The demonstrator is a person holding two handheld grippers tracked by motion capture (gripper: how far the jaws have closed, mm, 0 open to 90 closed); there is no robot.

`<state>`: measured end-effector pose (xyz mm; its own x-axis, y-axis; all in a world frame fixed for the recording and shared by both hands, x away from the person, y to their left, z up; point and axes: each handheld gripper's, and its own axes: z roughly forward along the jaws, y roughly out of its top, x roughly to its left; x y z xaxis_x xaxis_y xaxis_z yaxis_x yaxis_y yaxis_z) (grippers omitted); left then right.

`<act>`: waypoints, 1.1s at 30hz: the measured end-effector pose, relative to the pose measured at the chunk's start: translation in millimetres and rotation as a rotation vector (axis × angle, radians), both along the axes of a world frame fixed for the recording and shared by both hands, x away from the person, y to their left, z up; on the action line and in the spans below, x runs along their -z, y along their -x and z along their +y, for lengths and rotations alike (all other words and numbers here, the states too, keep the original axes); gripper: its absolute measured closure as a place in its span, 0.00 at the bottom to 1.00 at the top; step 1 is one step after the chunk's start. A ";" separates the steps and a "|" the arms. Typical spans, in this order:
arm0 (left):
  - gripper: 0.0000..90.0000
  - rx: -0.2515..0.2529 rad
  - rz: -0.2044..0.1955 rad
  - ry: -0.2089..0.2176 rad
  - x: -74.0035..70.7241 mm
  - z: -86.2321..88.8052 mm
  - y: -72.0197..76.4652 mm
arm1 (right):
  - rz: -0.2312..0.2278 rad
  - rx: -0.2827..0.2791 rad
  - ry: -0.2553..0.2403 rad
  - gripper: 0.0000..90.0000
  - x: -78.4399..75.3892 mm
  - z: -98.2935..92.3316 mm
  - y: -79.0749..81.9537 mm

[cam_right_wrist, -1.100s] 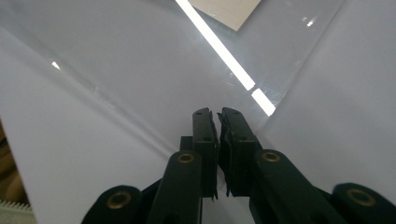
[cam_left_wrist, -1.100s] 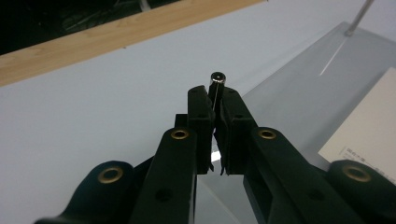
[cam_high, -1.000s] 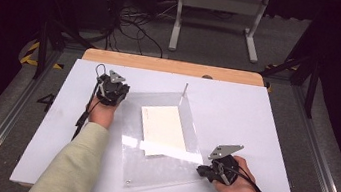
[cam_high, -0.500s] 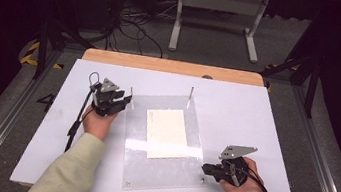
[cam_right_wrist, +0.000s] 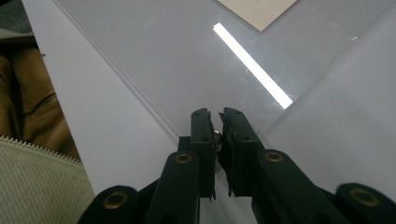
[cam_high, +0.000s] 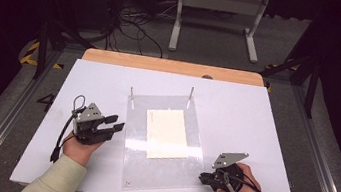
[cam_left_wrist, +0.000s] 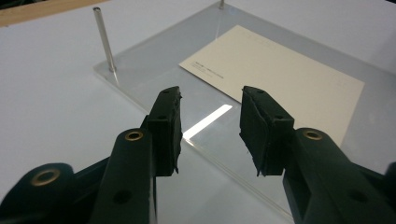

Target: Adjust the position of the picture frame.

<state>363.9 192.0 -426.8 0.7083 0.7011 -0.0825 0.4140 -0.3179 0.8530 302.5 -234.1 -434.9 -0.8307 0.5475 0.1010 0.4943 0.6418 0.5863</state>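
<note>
The clear acrylic plate (cam_high: 164,145) now lies flat on the white desk (cam_high: 255,123), with the cream card (cam_high: 165,133) under or inside it and two metal posts (cam_high: 132,93) standing at its far corners. A second ago the plate's left side was lifted and the left hand-held gripper (cam_high: 113,123) sat up near the far post; since then that gripper has pulled back to the plate's left edge, and its jaws have just been opening, with nothing between them. The right hand-held gripper (cam_high: 203,177) has barely moved: its jaws stand nearly closed on a small metal pin (cam_right_wrist: 217,135) at the plate's near right corner. Judging by this, the plate is laid down and the left side released.
</note>
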 end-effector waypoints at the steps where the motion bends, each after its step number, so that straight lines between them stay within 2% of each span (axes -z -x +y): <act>1: 0.65 0.006 0.003 -0.002 0.3 1.3 2.1 | 0.005 -0.019 0.001 0.92 0.0 2.7 2.9; 5: 0.65 0.028 0.017 -0.004 3.4 7.5 13.7 | 0.003 -0.075 0.017 0.92 -0.5 12.2 14.6; 10: 0.65 0.027 0.028 -0.004 5.5 18.1 23.6 | 0.014 -0.129 0.024 0.92 -0.7 24.1 26.0; 16: 0.65 0.020 0.053 0.003 8.9 25.8 26.6 | 0.030 -0.153 0.012 0.92 0.0 29.9 30.8; 21: 0.65 0.035 0.057 -0.011 10.3 22.9 25.4 | 0.037 -0.159 0.008 0.92 0.2 31.8 32.9; 28: 0.64 0.040 0.055 -0.008 10.7 21.2 25.1 | 0.057 -0.166 -0.010 0.92 0.6 30.7 32.9; 29: 0.63 0.042 0.055 -0.010 10.6 21.2 25.2 | 0.054 -0.171 -0.017 0.92 0.1 29.7 32.3; 30: 0.63 0.044 0.054 -0.013 10.6 20.8 25.4 | 0.051 -0.167 -0.043 0.86 -1.3 28.6 31.6; 31: 0.62 0.051 0.056 -0.011 10.9 19.7 25.5 | 0.026 -0.151 -0.093 0.77 -5.1 26.5 30.0; 32: 0.62 0.051 0.056 -0.011 10.9 19.7 25.5 | -0.017 -0.136 -0.142 0.74 -9.5 23.7 27.5; 33: 0.62 0.055 0.050 -0.015 11.2 18.8 25.5 | -0.017 -0.136 -0.142 0.74 -9.5 23.7 27.5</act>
<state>338.5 210.9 -437.9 0.7408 0.6628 -0.1088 0.4380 -0.3539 0.8264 275.0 -210.4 -425.4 -0.8985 0.4109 0.1543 0.3974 0.6122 0.6835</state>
